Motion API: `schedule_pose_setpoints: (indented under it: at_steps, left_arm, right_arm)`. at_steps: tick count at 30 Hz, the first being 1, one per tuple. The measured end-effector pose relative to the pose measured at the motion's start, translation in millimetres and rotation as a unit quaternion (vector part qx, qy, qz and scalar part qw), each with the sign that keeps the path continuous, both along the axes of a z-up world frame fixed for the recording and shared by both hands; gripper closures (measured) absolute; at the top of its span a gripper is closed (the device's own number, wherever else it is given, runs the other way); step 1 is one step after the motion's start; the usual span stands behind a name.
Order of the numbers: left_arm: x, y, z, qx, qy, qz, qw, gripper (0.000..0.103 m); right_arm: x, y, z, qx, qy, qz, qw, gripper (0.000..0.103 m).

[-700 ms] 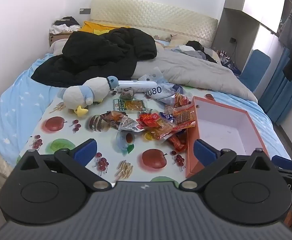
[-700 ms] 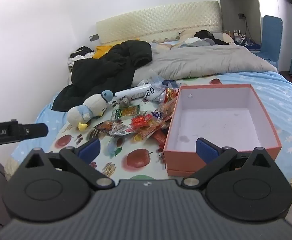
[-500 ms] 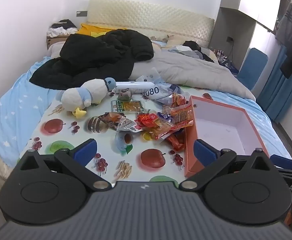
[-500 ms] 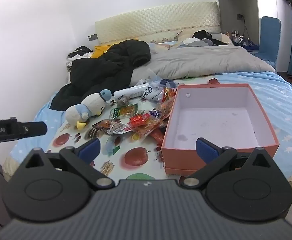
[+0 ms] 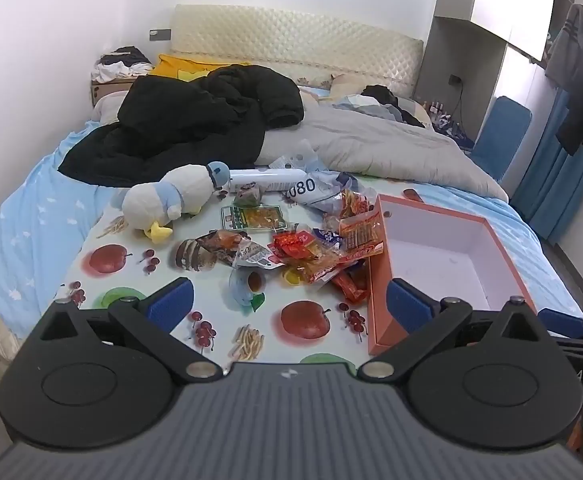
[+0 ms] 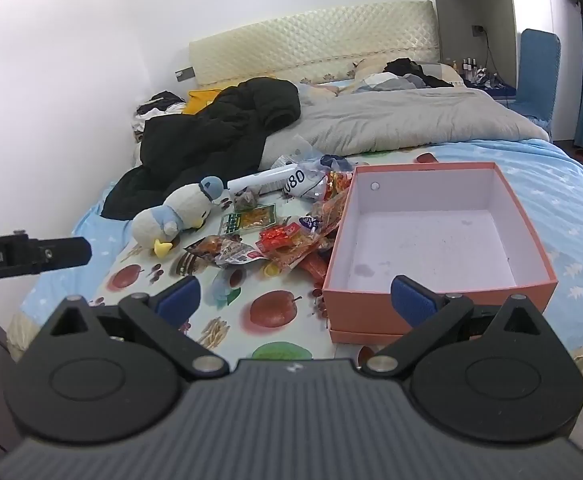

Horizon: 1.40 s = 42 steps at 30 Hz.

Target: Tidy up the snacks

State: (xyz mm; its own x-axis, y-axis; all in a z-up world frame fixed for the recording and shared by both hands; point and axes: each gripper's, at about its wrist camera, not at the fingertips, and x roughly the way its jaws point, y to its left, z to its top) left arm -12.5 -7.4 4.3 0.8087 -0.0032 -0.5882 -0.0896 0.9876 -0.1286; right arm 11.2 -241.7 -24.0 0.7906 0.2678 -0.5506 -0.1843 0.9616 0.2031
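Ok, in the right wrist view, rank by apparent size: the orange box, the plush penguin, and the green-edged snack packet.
1. Orange box, far the largest, though it sits nearest the camera.
2. Plush penguin.
3. Green-edged snack packet, the smallest, lying flat at about the penguin's distance.

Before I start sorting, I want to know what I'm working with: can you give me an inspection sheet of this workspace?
Surface: fruit-print cloth spread on the bed.
Job's things: snack packets heaped left of the orange box; the box is open, nothing in it.
Clutter: plush duck, white tube and a crumpled plastic bag by the snacks.
Grippers: left gripper and right gripper both open, holding nothing, above the cloth's near edge.
Cables: one runs from a wall socket by the chair.
Surroundings: black coat, grey duvet, headboard, blue chair.
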Motion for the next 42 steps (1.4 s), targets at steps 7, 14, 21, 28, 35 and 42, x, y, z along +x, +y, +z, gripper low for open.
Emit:
schedule_pose_setpoints:
  at_steps: [7,14,21,28,35,42]
  left_arm:
    - [-0.7,-0.1,0.3,0.001,0.0,-0.001,1.0,0.0]
    - [-3.3,2.7,1.4,0.0,-0.004,0.001,1.0,0.0]
    - [-3.5,2.0,2.0,0.002,-0.002,0.006,1.0,0.0]
    - [-7.9,3.0,2.9,-0.004,0.0,0.005,1.0,0.0]
    - [-10.3,4.7,-1.4,-0.007,0.003,0.004,1.0,0.0]
    - [-9.1,4.5,-6.6,-0.006,0.001,-0.006,1.0,0.0]
  right_arm:
    - [-0.3,1.1,0.8,0.0,-0.001,-0.001,1.0,0.0]
    - [-1.1,3.4,1.6,-0.001,-0.005,0.008,1.0,0.0]
    - [-2.2,3.4,1.3,-0.001,-0.008,0.007,1.0,0.0]
    - [-3.0,5.0,1.0,0.001,-0.009,0.008,1.0,0.0]
    - [-5.6,9.0,0.1,-0.006,-0.009,0.011,1.0,0.0]
    - [-9.6,11.3,-0.3,-0.015,-0.007,0.015,1.0,0.0]
